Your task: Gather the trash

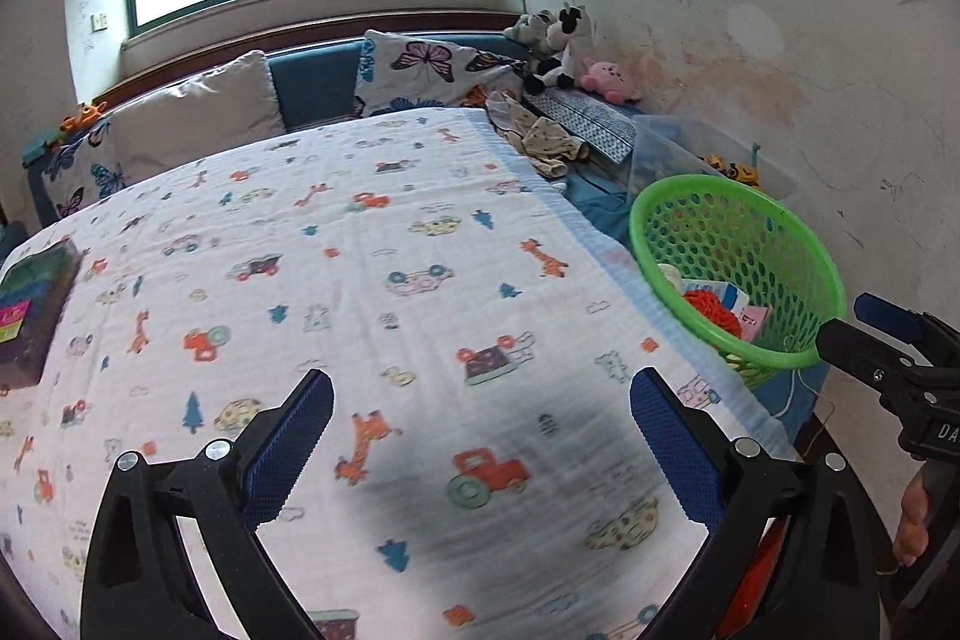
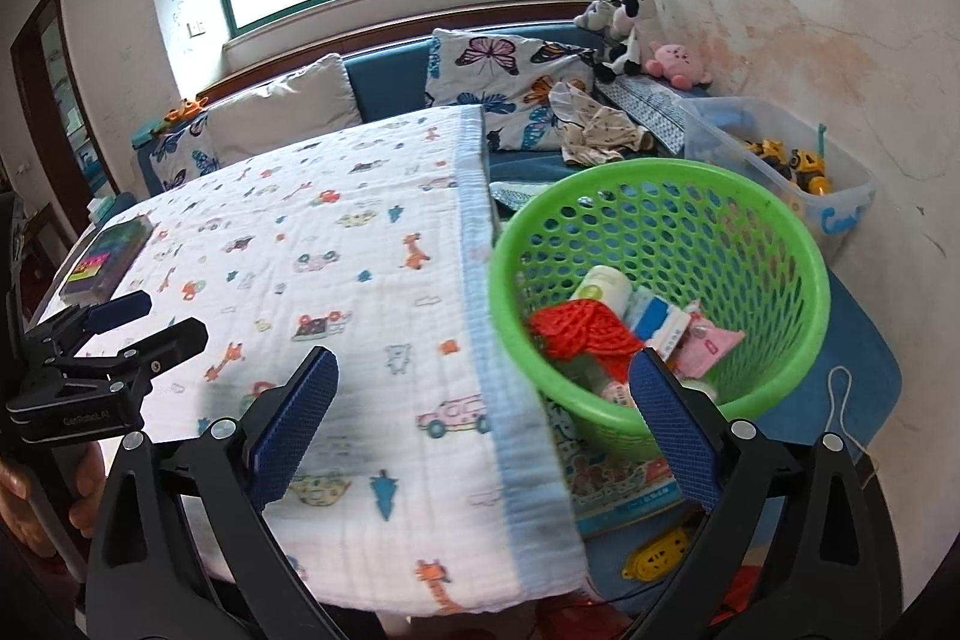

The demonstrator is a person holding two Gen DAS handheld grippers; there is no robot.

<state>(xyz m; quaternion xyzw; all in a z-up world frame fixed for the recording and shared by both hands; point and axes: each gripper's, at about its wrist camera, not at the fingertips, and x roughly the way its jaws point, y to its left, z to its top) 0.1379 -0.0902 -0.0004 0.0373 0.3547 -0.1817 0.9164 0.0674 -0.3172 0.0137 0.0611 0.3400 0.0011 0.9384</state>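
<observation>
while both grippers hang over the bed, neither has hold of anything: the left gripper point(image 1: 480, 436) stands with its jaws spread wide above the patterned blanket point(image 1: 360, 250), only cloth showing between its blue pads, and the right gripper point(image 2: 480, 418) is just as wide, its left pad over the blanket's pale blue edge and its right pad in front of the near rim of the green basket point(image 2: 780, 226)

the basket sits on the blue bedding just beside the blanket's right edge. the trash lies inside it: a bunch of red netting point(image 2: 579, 334), a white bottle with a green label point(image 2: 600, 289), a blue and white packet point(image 2: 657, 319) and a pink packet point(image 2: 714, 346), all piled touching one another

a dark box with a bright label point(image 2: 105, 259) rests on the far left of the blanket, well apart from the basket. a clear plastic tub point(image 2: 840, 214) with yellow toy vehicles stands against the wall behind the basket
</observation>
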